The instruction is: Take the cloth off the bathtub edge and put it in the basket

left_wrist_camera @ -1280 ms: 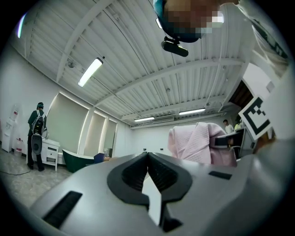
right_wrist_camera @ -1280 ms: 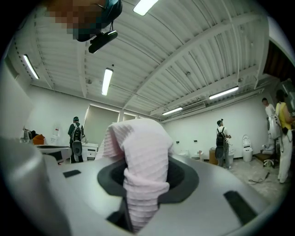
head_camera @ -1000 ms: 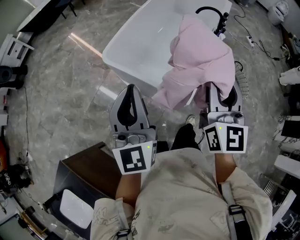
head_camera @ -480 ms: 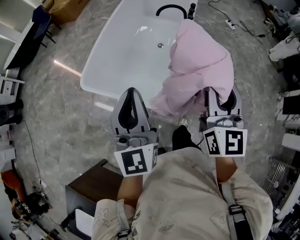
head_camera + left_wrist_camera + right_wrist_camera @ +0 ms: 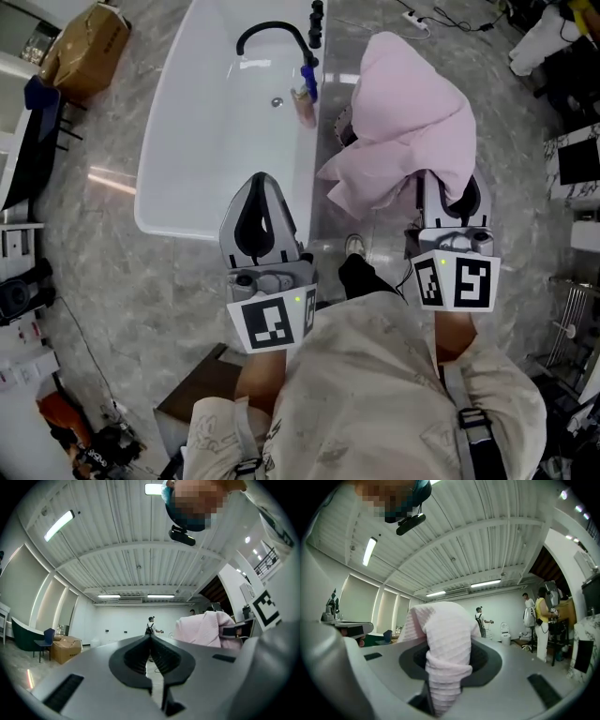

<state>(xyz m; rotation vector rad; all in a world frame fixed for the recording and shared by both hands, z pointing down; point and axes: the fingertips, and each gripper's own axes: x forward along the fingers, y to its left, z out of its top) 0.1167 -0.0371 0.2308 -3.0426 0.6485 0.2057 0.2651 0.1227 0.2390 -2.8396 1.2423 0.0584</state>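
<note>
A pink ribbed cloth (image 5: 412, 112) hangs bunched from my right gripper (image 5: 448, 192), above the marble floor just right of the white bathtub (image 5: 220, 122). In the right gripper view the cloth (image 5: 443, 663) fills the gap between the jaws, and the right gripper (image 5: 448, 644) is shut on it. My left gripper (image 5: 261, 211) is held level beside it, over the tub's near end, shut and empty. In the left gripper view the left gripper (image 5: 151, 638) has its jaws together, with the cloth (image 5: 206, 627) off to the right. I cannot make out a basket.
A black faucet (image 5: 272, 37) arches over the tub's far rim. A cardboard box (image 5: 84, 37) sits at the far left and cables (image 5: 427, 19) lie at the far right. A dark brown box (image 5: 202, 394) stands by my left leg. People (image 5: 541, 620) stand across the room.
The head view has swung right, so the tub now sits to the left. The cloth has come away from the tub edge and hangs over the floor. Both grippers keep their grip state.
</note>
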